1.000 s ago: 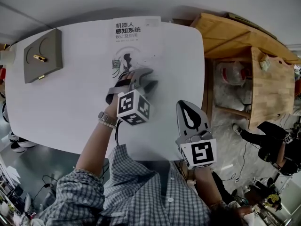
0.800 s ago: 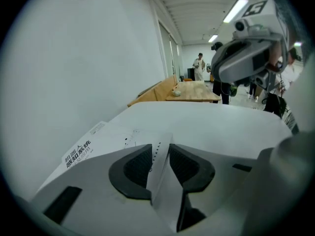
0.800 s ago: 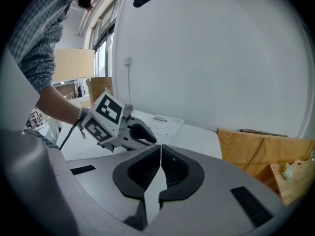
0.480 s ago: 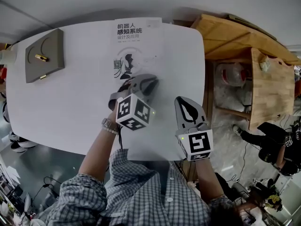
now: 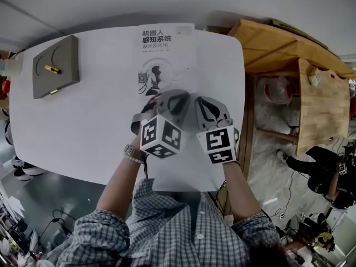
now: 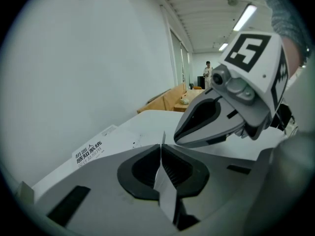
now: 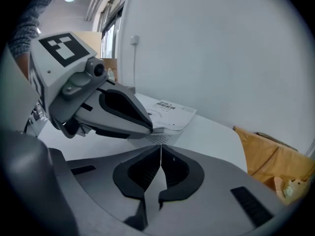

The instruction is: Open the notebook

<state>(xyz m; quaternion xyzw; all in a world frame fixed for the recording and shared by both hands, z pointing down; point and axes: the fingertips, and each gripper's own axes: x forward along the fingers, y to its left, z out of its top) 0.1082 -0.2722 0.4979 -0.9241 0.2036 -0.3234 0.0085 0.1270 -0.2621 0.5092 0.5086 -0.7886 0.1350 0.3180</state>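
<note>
The notebook (image 5: 162, 52) is a white-covered book with dark printed title, lying shut on the white table (image 5: 94, 121) at its far middle. My left gripper (image 5: 168, 93) sits at the book's near edge. Its jaws are closing, and a thin white sheet, the cover's edge (image 6: 165, 181), is pinched between the pads and lifted a little. In the left gripper view the title (image 6: 89, 150) shows at the left. My right gripper (image 5: 200, 99) hovers close beside the left one, to its right, shut with nothing in it. It also shows in the left gripper view (image 6: 216, 117).
A grey tray (image 5: 62, 57) with a small brass piece (image 5: 49, 69) lies at the table's far left. Wooden furniture (image 5: 289, 54) stands off the table's right edge. A person (image 6: 207, 73) stands far off in the room.
The right gripper has swung from the table's near right edge up and left to beside the left gripper. The left jaws have shut on the cover's edge.
</note>
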